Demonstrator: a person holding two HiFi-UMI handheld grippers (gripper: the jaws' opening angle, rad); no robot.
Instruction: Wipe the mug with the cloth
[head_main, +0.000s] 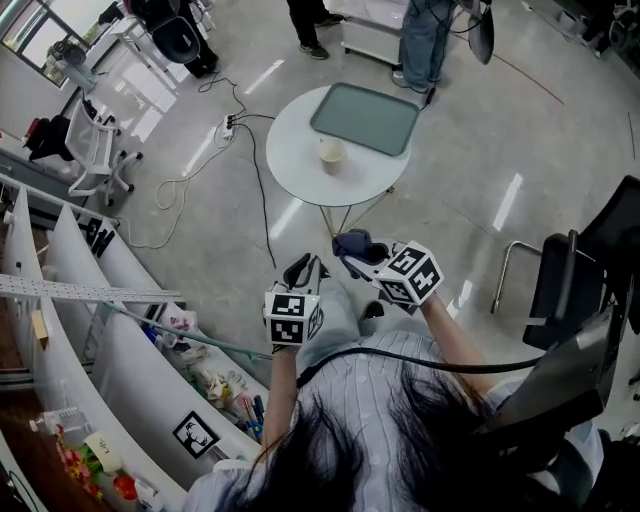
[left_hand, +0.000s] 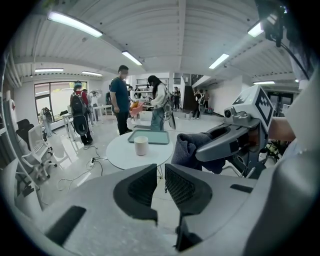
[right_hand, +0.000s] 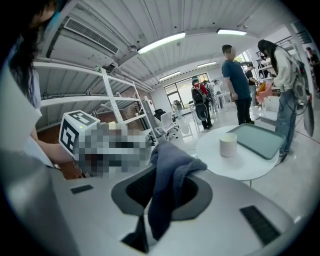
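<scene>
A cream mug (head_main: 332, 154) stands upright on the round white table (head_main: 290, 160), next to a green tray (head_main: 365, 118). Both grippers hang in the air well short of the table. My right gripper (head_main: 352, 252) is shut on a dark blue cloth (head_main: 352, 242), which bunches above the jaws and hangs between them (right_hand: 167, 175). My left gripper (head_main: 302, 272) is beside it, with its pads nearly touching and nothing between them (left_hand: 160, 182). The left gripper view shows the mug (left_hand: 141, 145) ahead and the cloth (left_hand: 186, 147) to the right.
People stand beyond the table (head_main: 425, 40). Cables (head_main: 215, 150) trail over the floor at the table's left. White shelving with clutter (head_main: 120, 330) runs along the left. A black chair (head_main: 575, 280) stands at the right, and office chairs (head_main: 95, 150) at the far left.
</scene>
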